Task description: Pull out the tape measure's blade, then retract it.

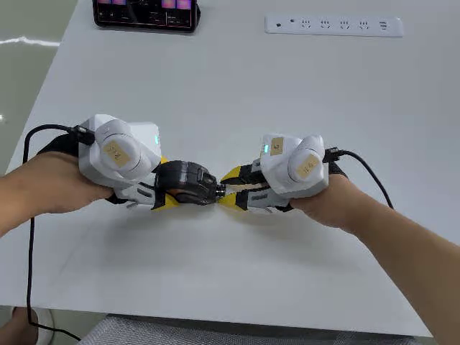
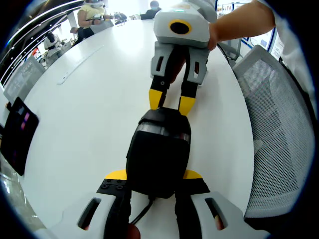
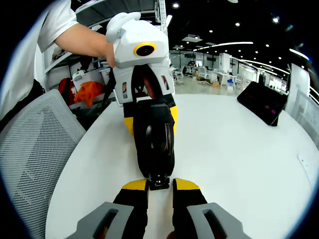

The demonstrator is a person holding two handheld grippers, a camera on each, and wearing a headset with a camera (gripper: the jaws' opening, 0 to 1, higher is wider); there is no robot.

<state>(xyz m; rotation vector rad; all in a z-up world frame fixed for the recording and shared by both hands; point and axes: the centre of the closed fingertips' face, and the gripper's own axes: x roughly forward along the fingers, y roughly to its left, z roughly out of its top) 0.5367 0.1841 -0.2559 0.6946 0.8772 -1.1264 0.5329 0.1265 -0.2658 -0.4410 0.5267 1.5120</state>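
Left gripper [image 2: 154,175] clamps black plastic tape measure case [image 2: 159,149], low over white tabletop [image 1: 237,86]. Right gripper [image 3: 160,185], jaws narrow, pinches metal blade tip [image 3: 159,182] at case mouth.

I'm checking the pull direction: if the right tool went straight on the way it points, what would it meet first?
The tape measure, held by the left tool, probably lies straight ahead of the right tool, whose jaws already close on the blade tip.
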